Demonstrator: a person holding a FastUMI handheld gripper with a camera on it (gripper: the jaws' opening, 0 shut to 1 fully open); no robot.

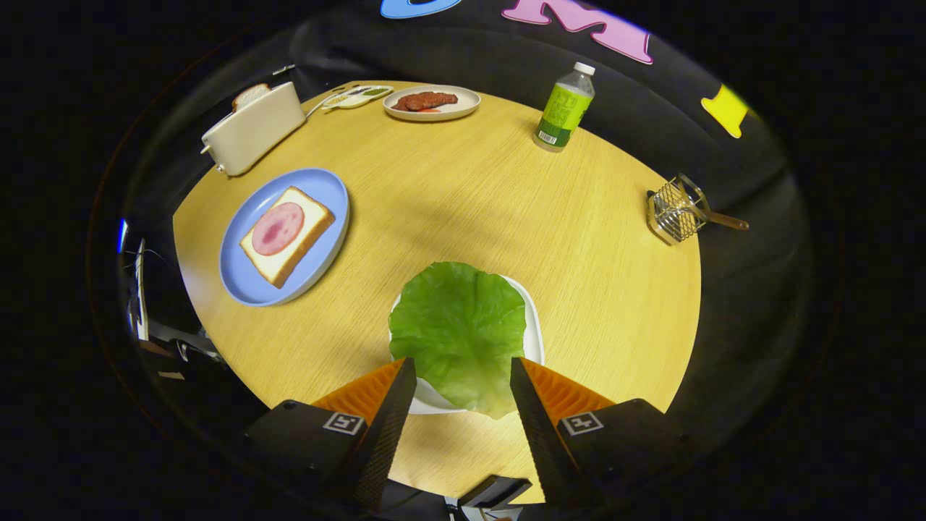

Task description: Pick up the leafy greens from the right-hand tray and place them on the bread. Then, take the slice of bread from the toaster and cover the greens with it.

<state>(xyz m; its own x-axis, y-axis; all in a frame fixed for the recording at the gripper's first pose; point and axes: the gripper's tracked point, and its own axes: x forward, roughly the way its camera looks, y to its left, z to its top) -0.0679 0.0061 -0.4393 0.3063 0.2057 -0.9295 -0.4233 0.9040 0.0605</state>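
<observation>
A green lettuce leaf lies on a white tray just ahead of my fingers. My gripper is open, its fingertips on either side of the leaf's near edge, above it and not pressing it. Beyond and to the left, a blue plate holds a slice of bread topped with a round of ham. Further back on the left stands a cream toaster with a bread slice sticking out of its slot.
The round wooden table also carries a plate of browned meat at the back, a small green-and-white item beside it, a green-labelled bottle, and a wire rack at the right edge.
</observation>
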